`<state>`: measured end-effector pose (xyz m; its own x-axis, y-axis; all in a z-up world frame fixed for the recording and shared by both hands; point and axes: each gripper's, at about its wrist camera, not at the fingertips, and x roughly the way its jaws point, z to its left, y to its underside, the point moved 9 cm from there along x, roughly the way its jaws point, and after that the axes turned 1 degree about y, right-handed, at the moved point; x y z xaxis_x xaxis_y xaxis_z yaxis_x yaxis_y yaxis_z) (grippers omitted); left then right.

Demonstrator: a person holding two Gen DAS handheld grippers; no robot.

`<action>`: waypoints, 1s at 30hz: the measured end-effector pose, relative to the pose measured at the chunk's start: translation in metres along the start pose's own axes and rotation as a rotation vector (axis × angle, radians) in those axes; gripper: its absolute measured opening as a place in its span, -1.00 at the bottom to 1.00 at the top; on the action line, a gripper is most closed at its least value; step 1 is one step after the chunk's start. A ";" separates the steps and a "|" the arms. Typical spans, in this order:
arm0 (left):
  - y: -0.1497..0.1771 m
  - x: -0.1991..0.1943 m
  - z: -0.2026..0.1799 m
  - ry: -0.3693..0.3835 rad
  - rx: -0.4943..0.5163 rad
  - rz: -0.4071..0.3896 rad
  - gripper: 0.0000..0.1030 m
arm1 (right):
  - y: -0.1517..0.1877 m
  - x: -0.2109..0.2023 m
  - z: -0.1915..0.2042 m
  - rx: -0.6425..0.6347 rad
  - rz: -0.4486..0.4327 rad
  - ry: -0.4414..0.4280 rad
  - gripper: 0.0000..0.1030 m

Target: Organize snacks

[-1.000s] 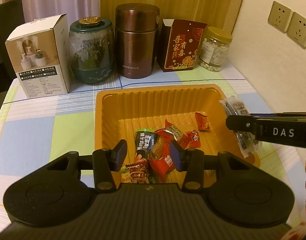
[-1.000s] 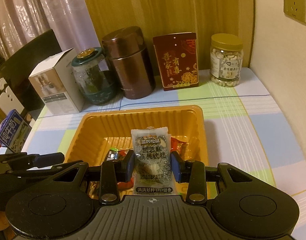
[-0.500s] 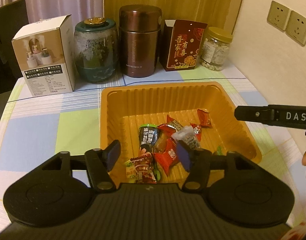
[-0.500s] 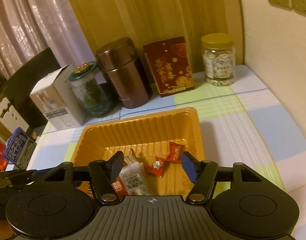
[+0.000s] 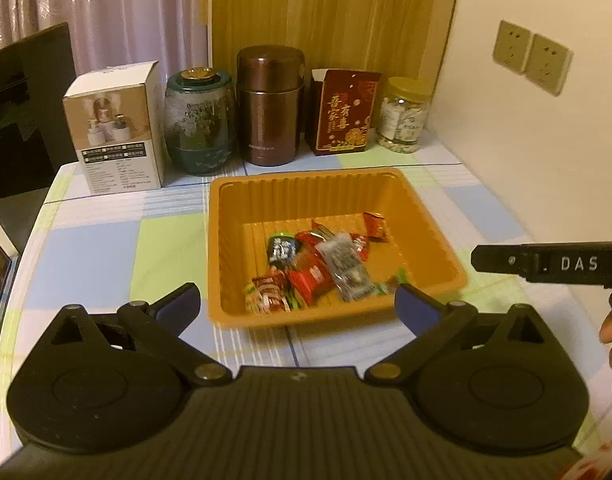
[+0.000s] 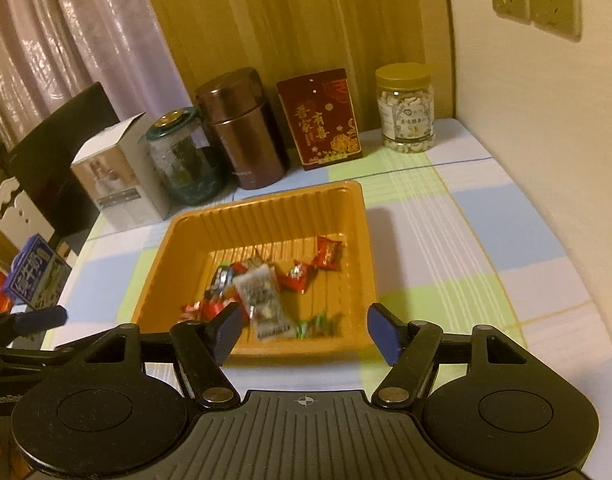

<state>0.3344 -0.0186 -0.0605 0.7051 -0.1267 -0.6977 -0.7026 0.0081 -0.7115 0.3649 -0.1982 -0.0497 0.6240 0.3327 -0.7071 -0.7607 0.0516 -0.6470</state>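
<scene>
Left gripper (image 5: 296,306), right gripper (image 6: 304,332) — fingers spreading, nothing pinched — snacks (image 5: 318,270) in orange tray (image 5: 234,240).

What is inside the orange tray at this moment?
The orange tray holds a loose pile of wrapped snacks: several red packets, a clear speckled packet lying on top, a dark one, and green-wrapped ones. Whatever lies beneath the pile is covered.

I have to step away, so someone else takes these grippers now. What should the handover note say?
Left gripper: jaws opening, nothing between them.
Right gripper: jaws opening, nothing between them.
Orange tray mid-table holds the wrapped snacks, including the clear speckled packet on top of the pile.
Done: those snacks are in the tray.
Left: a blue carton stands beyond the table's left edge; whether it belongs in the tray is unclear.
</scene>
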 end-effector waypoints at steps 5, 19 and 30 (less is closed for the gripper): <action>0.015 -0.047 -0.006 -0.011 -0.027 -0.030 0.99 | 0.019 -0.044 0.010 -0.031 -0.020 0.000 0.40; 0.082 -0.165 -0.025 -0.057 -0.072 -0.067 0.99 | 0.102 -0.153 0.039 -0.059 -0.031 0.022 0.45; 0.140 -0.230 -0.038 -0.071 -0.109 -0.056 0.99 | 0.159 -0.215 0.050 -0.033 -0.049 0.011 0.45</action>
<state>0.0704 -0.0259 0.0037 0.7457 -0.0533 -0.6641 -0.6655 -0.1050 -0.7389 0.1008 -0.2145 0.0134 0.6622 0.3203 -0.6774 -0.7233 0.0368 -0.6896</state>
